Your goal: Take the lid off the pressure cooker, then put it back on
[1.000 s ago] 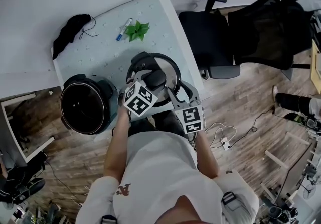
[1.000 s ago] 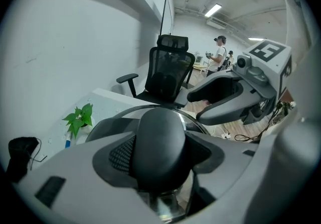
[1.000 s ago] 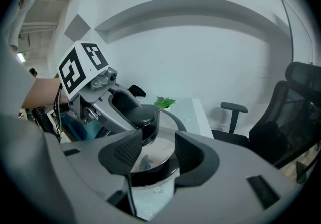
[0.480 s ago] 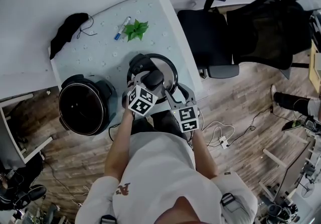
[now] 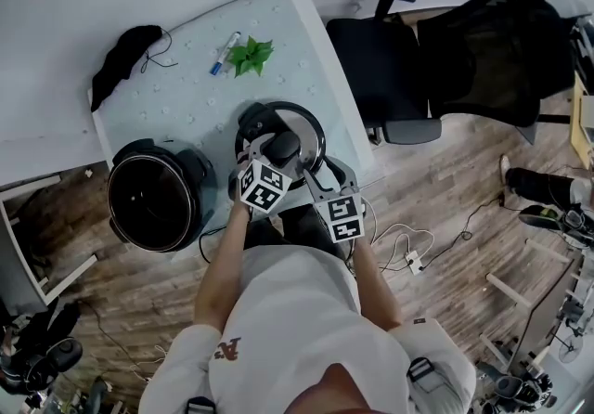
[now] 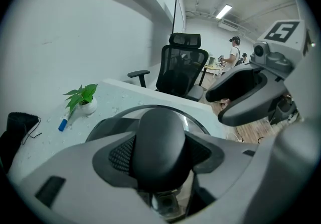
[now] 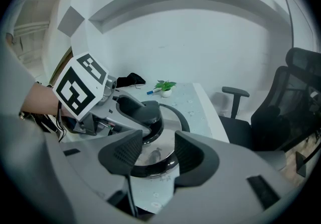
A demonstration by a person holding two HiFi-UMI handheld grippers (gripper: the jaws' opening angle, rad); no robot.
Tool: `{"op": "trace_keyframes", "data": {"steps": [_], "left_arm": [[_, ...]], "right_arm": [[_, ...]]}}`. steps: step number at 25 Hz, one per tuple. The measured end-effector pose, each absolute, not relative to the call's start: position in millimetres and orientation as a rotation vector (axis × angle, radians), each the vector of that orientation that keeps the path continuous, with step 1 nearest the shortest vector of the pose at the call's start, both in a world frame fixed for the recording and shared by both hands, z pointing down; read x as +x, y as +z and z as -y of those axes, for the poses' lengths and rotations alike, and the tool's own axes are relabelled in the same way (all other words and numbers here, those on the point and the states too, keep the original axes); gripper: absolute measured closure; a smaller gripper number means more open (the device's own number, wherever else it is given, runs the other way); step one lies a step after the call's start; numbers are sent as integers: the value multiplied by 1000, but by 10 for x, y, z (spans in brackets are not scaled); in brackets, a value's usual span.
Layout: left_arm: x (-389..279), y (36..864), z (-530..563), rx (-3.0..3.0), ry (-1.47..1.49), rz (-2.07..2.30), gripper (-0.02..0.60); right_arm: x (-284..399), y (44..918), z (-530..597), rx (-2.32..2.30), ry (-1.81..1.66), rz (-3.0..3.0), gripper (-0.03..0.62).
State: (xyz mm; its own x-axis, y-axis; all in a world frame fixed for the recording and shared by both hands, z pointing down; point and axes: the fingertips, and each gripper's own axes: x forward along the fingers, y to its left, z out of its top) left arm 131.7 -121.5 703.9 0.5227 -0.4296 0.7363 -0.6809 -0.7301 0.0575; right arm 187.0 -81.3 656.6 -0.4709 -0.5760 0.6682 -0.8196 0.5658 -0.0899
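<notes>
- Black pot (image 5: pixel 158 194) stands at the left edge of the table (image 5: pixel 186 97); lid (image 5: pixel 311 129) is over the table at frame centre.
- Left gripper view: left gripper (image 6: pixel 160 155) is clamped on the lid's knob (image 6: pixel 160 132).
- Right gripper view: right gripper (image 7: pixel 153 155) has its jaws apart, pointing at the lid's near rim.

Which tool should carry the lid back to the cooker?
Left. The left tool is shut on the lid knob, and the pressure cooker stands on that side. Right tool is open, empty.
</notes>
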Motion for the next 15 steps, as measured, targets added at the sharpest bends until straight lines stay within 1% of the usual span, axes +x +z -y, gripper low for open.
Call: {"op": "trace_keyframes", "data": {"steps": [15], "left_arm": [[1319, 7119, 1230, 2392, 1085, 904, 300]], "right_arm": [[1846, 6536, 731, 1134, 543, 2204, 391]]}}
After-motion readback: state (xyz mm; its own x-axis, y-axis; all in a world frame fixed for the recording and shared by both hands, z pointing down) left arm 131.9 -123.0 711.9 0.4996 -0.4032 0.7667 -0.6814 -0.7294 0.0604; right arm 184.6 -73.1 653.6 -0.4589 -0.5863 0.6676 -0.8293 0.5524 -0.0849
